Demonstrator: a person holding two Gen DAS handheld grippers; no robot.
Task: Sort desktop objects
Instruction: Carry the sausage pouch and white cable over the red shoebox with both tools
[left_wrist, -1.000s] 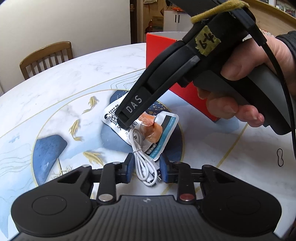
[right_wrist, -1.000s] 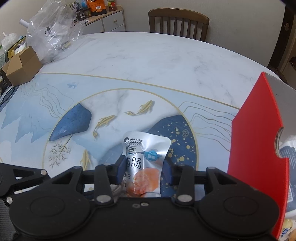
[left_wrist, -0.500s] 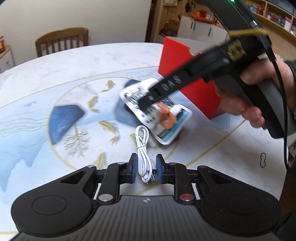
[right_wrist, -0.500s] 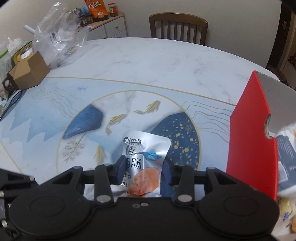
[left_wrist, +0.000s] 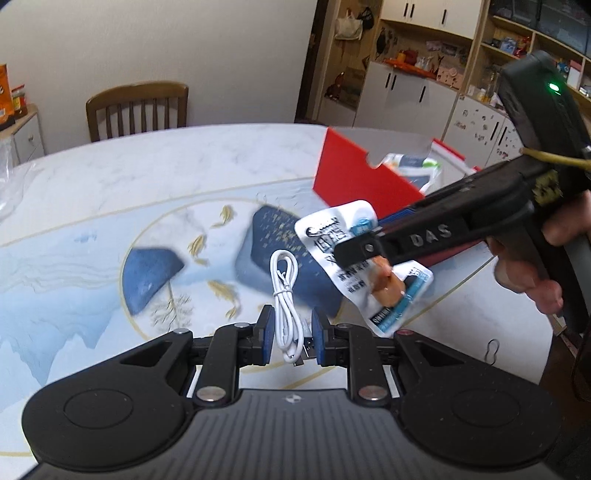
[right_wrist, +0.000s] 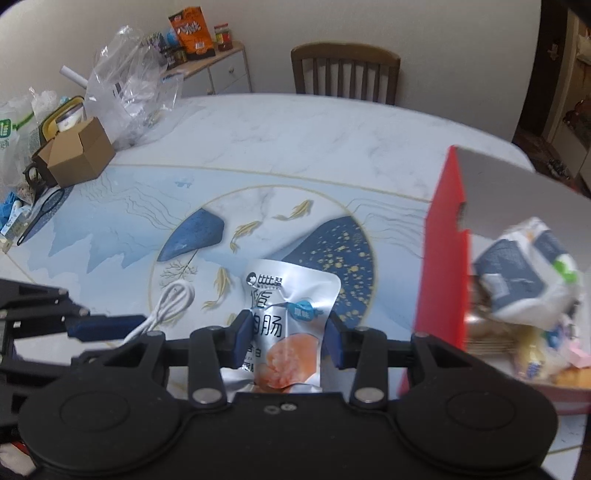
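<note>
While the red box (right_wrist: 439, 280) stood at the right of the table (right_wrist: 332, 147), everything else lay to its left. Farthest left of the box, against the table's edge, sat a cardboard carton (right_wrist: 79, 157) and a crumpled clear bag (right_wrist: 129, 85). Nearer the box, the left gripper (left_wrist: 290, 338) had its jaws pinched on a coiled white cable (left_wrist: 284, 295), which hung clear of the table's blue painted patch. Just left of the box, the right gripper (right_wrist: 286, 338) was clamped on a silvery snack pouch (right_wrist: 291, 317), lifted off the table; from the left camera the pouch (left_wrist: 365, 266) showed tilted in front of the box's red wall (left_wrist: 354, 173). A hand (left_wrist: 532, 266) wrapped that gripper's handle. Inside the box lay other packets (right_wrist: 524, 273), blurred. A wooden chair (right_wrist: 345, 70) stood beyond the table, behind and left of the box.
</note>
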